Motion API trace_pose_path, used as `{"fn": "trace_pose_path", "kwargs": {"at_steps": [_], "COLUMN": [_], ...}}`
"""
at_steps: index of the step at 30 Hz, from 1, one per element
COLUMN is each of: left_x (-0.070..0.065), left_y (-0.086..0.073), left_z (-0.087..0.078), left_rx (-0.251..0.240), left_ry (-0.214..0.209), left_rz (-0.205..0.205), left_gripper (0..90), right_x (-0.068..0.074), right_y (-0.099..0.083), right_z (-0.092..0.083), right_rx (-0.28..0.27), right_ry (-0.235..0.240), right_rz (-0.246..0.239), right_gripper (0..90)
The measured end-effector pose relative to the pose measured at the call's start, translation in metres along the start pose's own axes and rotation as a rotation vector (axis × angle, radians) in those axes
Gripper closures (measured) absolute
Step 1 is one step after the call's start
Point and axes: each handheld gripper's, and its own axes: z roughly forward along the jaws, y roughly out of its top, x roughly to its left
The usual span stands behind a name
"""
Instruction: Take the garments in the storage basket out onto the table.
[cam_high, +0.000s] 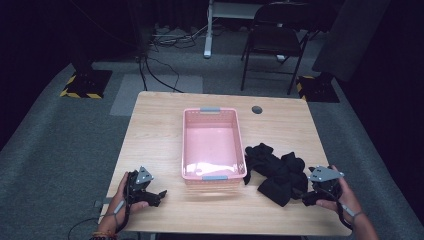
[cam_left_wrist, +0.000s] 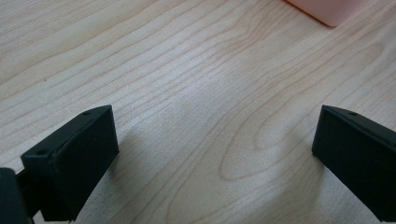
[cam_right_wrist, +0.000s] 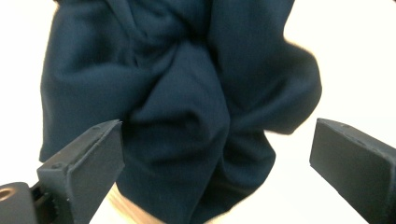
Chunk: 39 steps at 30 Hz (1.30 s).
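A pink plastic basket (cam_high: 212, 145) stands in the middle of the wooden table (cam_high: 160, 125), and nothing lies in it. Right of it lies a crumpled heap of black cloth (cam_high: 277, 169). My right gripper (cam_high: 309, 196) rests at the heap's right edge; in the right gripper view the dark cloth (cam_right_wrist: 187, 107) bunches between wide-apart jaws, so my right gripper (cam_right_wrist: 215, 163) is open. My left gripper (cam_high: 159, 196) lies near the table's front left, left of the basket. My left gripper (cam_left_wrist: 212, 158) is open over bare wood, with a corner of the basket (cam_left_wrist: 327, 9) at the top.
A round cable hole (cam_high: 257, 109) sits near the table's far right edge. Beyond the table stand a dark folding chair (cam_high: 275, 37) and cables on grey carpet (cam_high: 165, 45). Black stand bases with yellow-striped edges (cam_high: 86, 84) flank the far corners.
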Motion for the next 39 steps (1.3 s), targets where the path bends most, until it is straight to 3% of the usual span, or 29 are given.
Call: {"fn": "trace_pose_path", "kwargs": {"at_steps": [9, 30, 39], "left_x": [0.000, 0.000, 0.000], "left_y": [0.000, 0.000, 0.000], "left_z": [0.000, 0.000, 0.000], "left_rx": [0.001, 0.000, 0.000], "left_ry": [0.001, 0.002, 0.002], "left_rz": [0.000, -0.001, -0.001], "left_gripper": [0.0, 0.0, 0.0], "right_x": [0.001, 0.008, 0.009], "right_y": [-0.020, -0.047, -0.059], "right_z": [0.005, 0.014, 0.014], "right_rx": [0.021, 0.057, 0.022], "right_ry": [0.004, 0.034, 0.065], "right_rz": [0.029, 0.074, 0.121], "right_gripper": [3.2, 3.3, 2.7]}}
